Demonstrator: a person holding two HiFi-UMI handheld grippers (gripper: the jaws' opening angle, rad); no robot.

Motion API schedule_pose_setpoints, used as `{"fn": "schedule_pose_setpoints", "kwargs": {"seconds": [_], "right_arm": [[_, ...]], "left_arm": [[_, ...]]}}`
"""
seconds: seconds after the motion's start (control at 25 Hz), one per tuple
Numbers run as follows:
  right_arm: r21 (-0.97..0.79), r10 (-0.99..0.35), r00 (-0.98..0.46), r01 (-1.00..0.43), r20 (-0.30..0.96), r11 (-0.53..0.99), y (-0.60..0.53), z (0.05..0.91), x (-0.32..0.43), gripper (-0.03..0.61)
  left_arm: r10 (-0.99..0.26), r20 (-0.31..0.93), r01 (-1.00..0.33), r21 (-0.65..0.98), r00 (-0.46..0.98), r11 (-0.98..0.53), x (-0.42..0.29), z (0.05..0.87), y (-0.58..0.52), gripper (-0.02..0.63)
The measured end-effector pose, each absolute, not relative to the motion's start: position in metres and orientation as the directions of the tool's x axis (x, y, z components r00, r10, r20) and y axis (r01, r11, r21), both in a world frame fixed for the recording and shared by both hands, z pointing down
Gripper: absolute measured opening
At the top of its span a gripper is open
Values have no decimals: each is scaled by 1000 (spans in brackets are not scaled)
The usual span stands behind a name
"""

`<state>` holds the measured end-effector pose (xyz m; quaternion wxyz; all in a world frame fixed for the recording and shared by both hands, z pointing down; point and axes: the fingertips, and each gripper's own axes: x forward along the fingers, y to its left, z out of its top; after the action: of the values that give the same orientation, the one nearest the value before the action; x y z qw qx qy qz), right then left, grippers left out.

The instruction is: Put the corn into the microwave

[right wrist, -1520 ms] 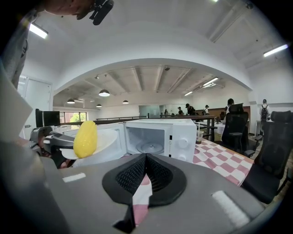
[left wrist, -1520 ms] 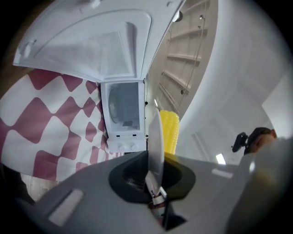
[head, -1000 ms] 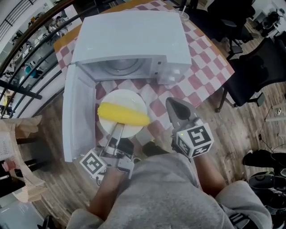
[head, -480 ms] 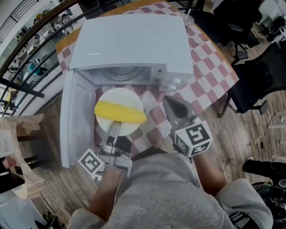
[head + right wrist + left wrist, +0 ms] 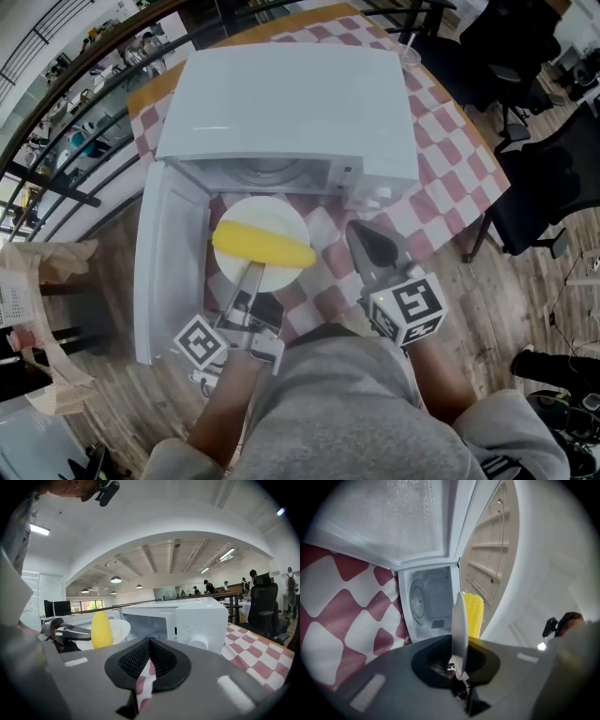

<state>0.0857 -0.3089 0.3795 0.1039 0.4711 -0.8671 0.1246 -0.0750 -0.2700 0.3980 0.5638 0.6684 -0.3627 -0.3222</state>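
A yellow corn cob (image 5: 263,246) lies on a white plate (image 5: 246,211) held just in front of the open white microwave (image 5: 291,103). My left gripper (image 5: 252,273) is shut on the plate's near rim. In the left gripper view the plate (image 5: 459,620) shows edge-on between the jaws of that gripper (image 5: 459,641), with the corn (image 5: 474,616) beside it and the microwave cavity (image 5: 429,603) straight ahead. My right gripper (image 5: 374,246) hovers to the right of the plate, shut and holding nothing. Its own view shows the corn (image 5: 101,629) and the microwave (image 5: 187,618).
The microwave door (image 5: 169,262) stands swung open at the left of the plate. A red-and-white checked cloth (image 5: 450,169) covers the table. Black office chairs (image 5: 544,178) stand on the wooden floor at the right, and a railing (image 5: 66,178) runs along the left.
The left gripper has carried the plate with the corn a little closer to the microwave's opening. The right gripper has drifted forward alongside it.
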Motion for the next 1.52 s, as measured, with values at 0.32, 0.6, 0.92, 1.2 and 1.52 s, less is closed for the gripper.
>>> {"fn": "schedule_pose_setpoints", "kwargs": {"seconds": [0.32,0.6,0.92,1.2,1.52], "right_arm": [[-135,-778,-550,-833,303,536,-329,387,72,-3],[-145,-745,-577,-813,335,564,-333,403,52,-3],[-141,-719,-599,-794,353,592,-341,417,30,-3],[-157,-702,-601,-791,382,591,-349,434,19,-3],[-189,-687,-597,-794,414,577,-356,447,12,-3]], "left_arm": [[-847,-13,-124,988,531,-93,-79,412,-304,23],[-847,21,-144,987,531,-65,-81,440,-331,23],[-861,43,-139,990,507,-32,-94,470,-363,23],[-866,85,-152,988,493,10,-102,497,-391,23],[-871,100,-140,989,481,36,-103,521,-415,25]]}}
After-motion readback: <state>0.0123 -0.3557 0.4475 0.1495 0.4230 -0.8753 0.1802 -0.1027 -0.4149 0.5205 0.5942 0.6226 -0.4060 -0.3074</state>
